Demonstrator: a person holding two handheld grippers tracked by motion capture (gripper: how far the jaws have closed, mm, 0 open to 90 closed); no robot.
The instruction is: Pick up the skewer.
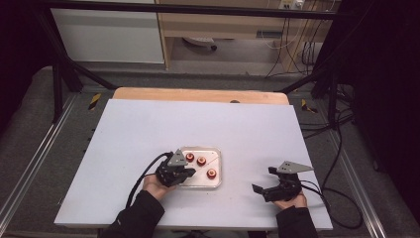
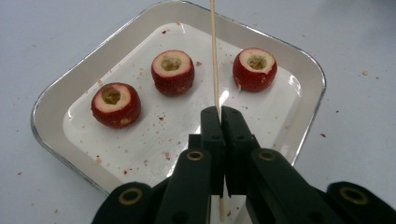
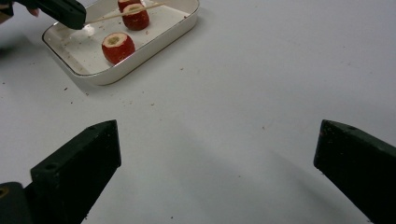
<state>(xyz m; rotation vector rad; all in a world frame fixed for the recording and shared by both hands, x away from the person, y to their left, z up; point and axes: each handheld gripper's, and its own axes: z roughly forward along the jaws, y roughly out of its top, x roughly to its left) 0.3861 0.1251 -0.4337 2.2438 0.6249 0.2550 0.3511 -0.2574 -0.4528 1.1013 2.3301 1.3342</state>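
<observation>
The left gripper, over the near left part of the tray, has its jaws pressed together on a thin wooden skewer that runs out past them across the tray, between two of the three cored red fruits. The tray lies on the white surface, nearer its near edge, a little left of the middle. The right gripper rests well right of the tray by the near edge, jaws wide apart and holding nothing.
</observation>
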